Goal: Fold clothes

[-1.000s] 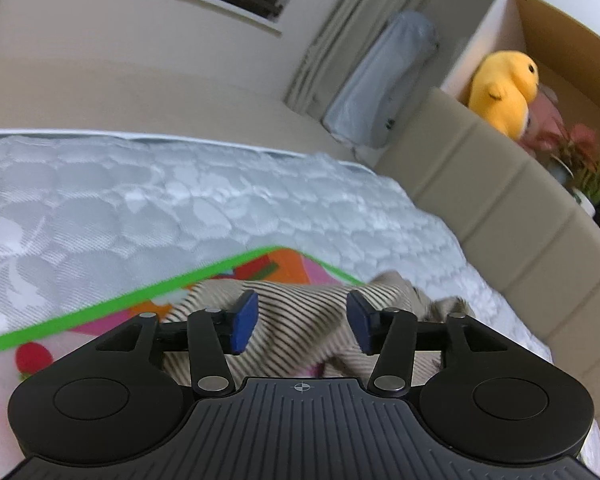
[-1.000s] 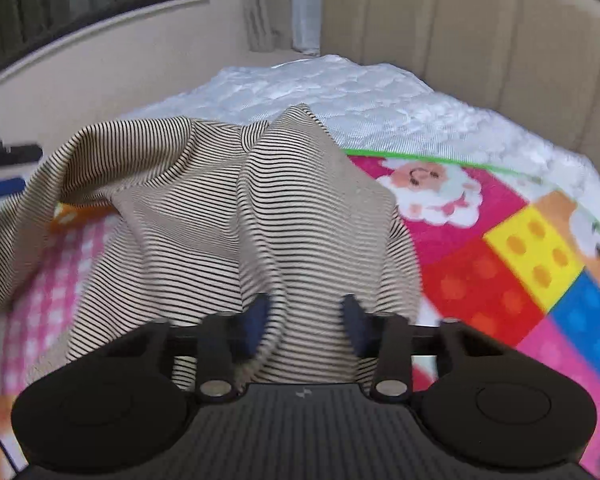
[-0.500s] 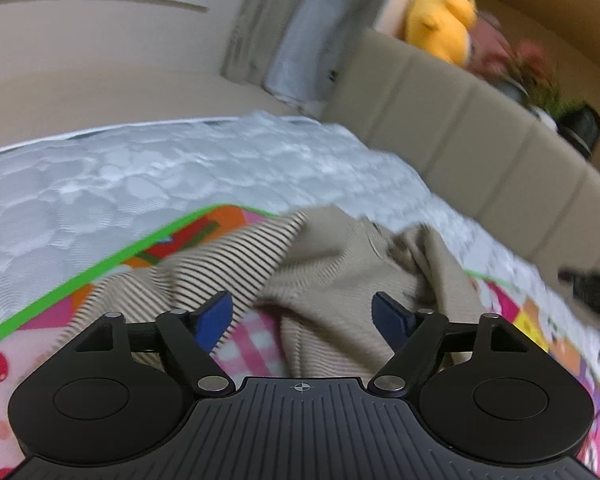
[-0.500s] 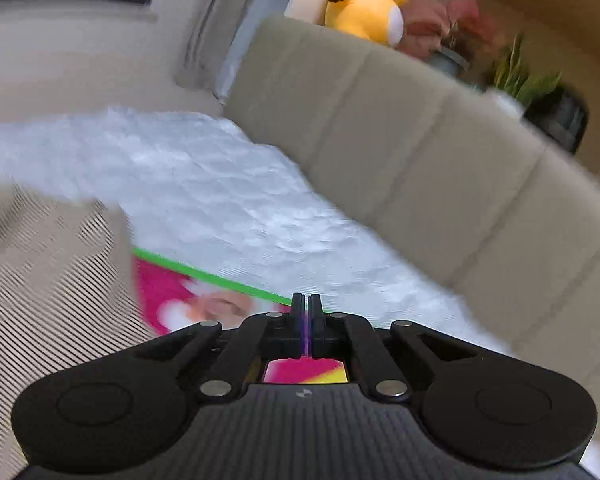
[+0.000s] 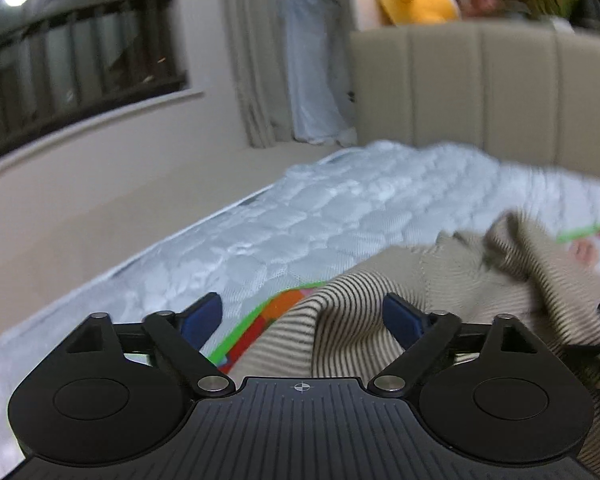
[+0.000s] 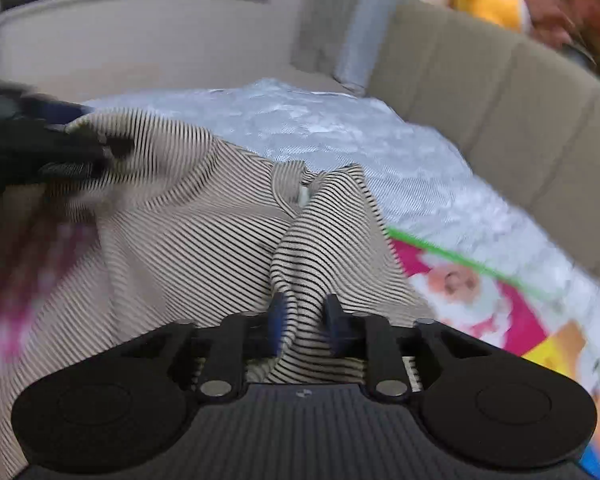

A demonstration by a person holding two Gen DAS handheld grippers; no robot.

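striped top (image 6: 204,248) lies rumpled on the play mat (image 6: 480,292) on the bed. right gripper (image 6: 305,322) is clamped on a bunched ridge of cloth; left gripper (image 5: 302,314) is held apart over an edge. the cloth is best drawn taut before creasing. headboard (image 6: 520,96) stands close behind.

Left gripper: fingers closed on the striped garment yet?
No. In the left wrist view the left gripper has its fingers spread wide, with the striped garment lying between them, ungripped.
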